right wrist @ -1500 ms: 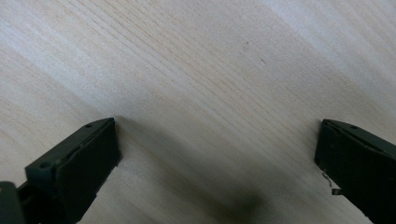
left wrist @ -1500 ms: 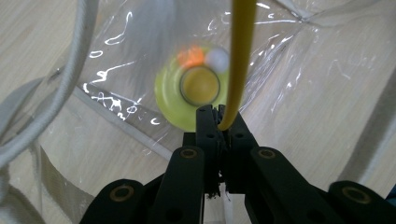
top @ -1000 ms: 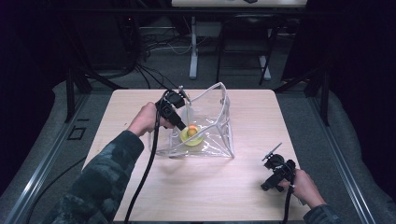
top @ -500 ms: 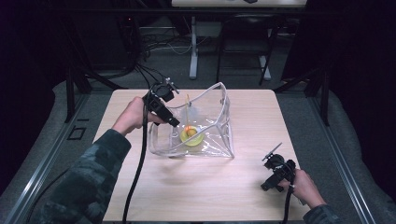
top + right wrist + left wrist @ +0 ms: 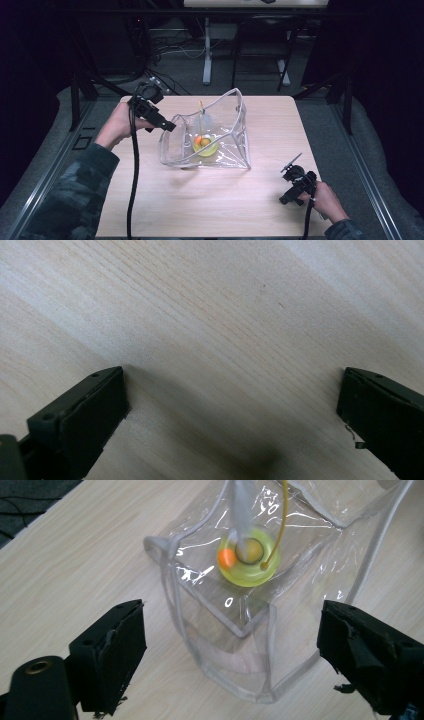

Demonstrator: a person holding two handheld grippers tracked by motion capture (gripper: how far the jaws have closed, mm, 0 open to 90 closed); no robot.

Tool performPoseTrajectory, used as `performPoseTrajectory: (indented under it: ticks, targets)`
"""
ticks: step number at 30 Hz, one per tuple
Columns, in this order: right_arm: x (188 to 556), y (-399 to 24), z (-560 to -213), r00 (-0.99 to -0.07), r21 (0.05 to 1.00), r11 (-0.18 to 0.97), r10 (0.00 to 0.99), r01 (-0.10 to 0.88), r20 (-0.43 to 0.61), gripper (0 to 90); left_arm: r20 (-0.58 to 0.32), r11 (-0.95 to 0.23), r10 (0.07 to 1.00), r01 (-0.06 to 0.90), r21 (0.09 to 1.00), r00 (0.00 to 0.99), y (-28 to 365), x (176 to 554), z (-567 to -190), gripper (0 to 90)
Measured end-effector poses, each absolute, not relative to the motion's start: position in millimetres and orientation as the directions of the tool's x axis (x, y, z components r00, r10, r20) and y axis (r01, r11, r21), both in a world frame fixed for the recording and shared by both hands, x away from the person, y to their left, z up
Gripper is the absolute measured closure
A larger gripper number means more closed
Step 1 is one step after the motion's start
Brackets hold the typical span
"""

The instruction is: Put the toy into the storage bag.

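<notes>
The right gripper [image 5: 291, 181] sits low near the front right corner of the tabletop [image 5: 200, 210], its jaws wide apart with only bare wood between them. In the middle stands a clear bag [image 5: 225, 145] with a yellow ring [image 5: 206, 147] inside, and what may be a small orange ball [image 5: 226, 558]. The left gripper [image 5: 162, 124] hovers by the bag's left side, jaws spread wide, holding nothing.

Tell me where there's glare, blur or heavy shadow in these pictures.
Left gripper view: white glare streaks on the clear plastic pouch, and the yellow-green round dish inside looks slightly soft through the film. Right gripper view: a dark shadow falls on the pale wooden table between the open jaws. High view: the surroundings are very dark, and the table is the lit area.
</notes>
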State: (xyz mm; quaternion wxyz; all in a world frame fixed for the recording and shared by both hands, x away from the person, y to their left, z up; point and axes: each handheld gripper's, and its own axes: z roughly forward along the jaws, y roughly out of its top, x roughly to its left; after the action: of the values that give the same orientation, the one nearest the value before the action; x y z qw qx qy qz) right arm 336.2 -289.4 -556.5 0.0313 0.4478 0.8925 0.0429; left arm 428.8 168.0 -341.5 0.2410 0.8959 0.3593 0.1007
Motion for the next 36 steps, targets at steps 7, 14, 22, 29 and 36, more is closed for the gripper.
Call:
performPoseTrajectory:
  ticks: [7, 14, 22, 29, 36]
  targets:
    - [336.2, -289.3, -556.5, -0.596, 0.104, 0.594, 0.803, 0.798, -0.018, 0.0, -0.001, -0.557, 0.750, 0.634, 0.537, 0.661, 198.9, 420.5, -342.0, 8.1]
    - [335.8, -289.3, -556.5, -0.594, 0.106, 0.592, 0.804, 0.799, -0.018, 0.0, -0.010, -0.494, 0.803, 0.674, 0.549, 0.596, 225.0, 412.9, -355.0, 6.2]
    - [334.6, -289.0, -557.7, -0.584, 0.125, 0.581, 0.812, 0.804, -0.017, 0.0, -0.043, -0.431, 0.845, 0.726, 0.536, 0.533, 250.6, 403.8, -385.8, 2.8]
    - [334.3, -288.9, -557.9, -0.580, 0.129, 0.577, 0.814, 0.807, -0.012, 0.0, -0.092, -0.367, 0.874, 0.770, 0.521, 0.478, 269.4, 399.3, -415.7, 0.3]
    - [334.9, -289.4, -557.1, -0.588, 0.120, 0.585, 0.809, 0.802, -0.012, 0.0, -0.155, -0.300, 0.892, 0.813, 0.499, 0.424, 280.8, 393.6, -452.4, 0.2]
